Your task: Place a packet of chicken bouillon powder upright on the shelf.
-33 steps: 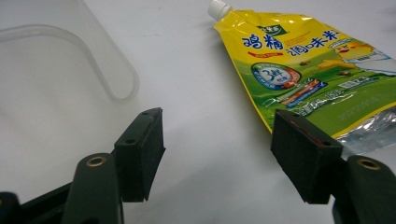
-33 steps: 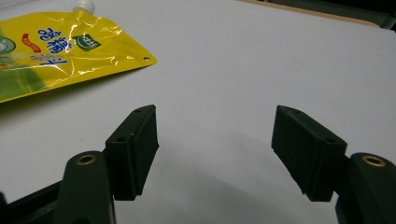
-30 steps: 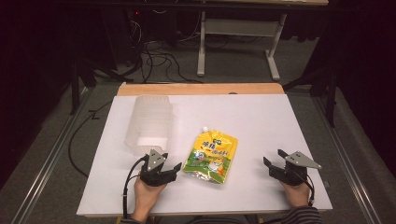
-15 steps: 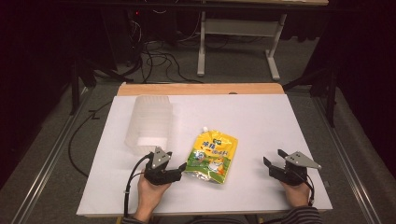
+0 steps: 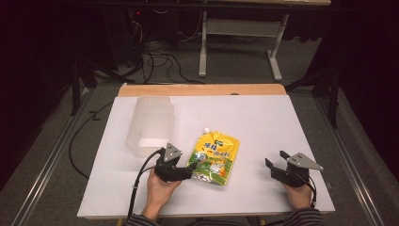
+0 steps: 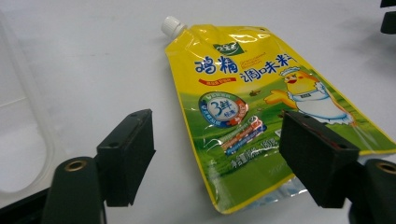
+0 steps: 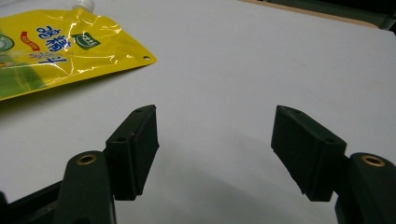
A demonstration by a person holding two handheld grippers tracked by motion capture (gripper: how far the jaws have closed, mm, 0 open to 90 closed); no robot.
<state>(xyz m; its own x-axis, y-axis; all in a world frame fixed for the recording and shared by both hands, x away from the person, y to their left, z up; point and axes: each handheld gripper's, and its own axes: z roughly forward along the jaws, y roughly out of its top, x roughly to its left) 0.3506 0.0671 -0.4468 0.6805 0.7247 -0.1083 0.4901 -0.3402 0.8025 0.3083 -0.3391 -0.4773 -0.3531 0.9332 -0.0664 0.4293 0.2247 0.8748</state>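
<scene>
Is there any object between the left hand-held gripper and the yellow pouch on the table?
No, nothing visible stands between them. The left hand-held gripper has open jaws that have just been opening, right at the near edge of the yellow pouch, which lies flat. The clear plastic container stands off to the side.

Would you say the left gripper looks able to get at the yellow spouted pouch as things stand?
Probably yes. The left gripper sits at the near edge of the yellow spouted pouch, its jaws have just been opening, and nothing lies between them and the pouch on the white table.
</scene>
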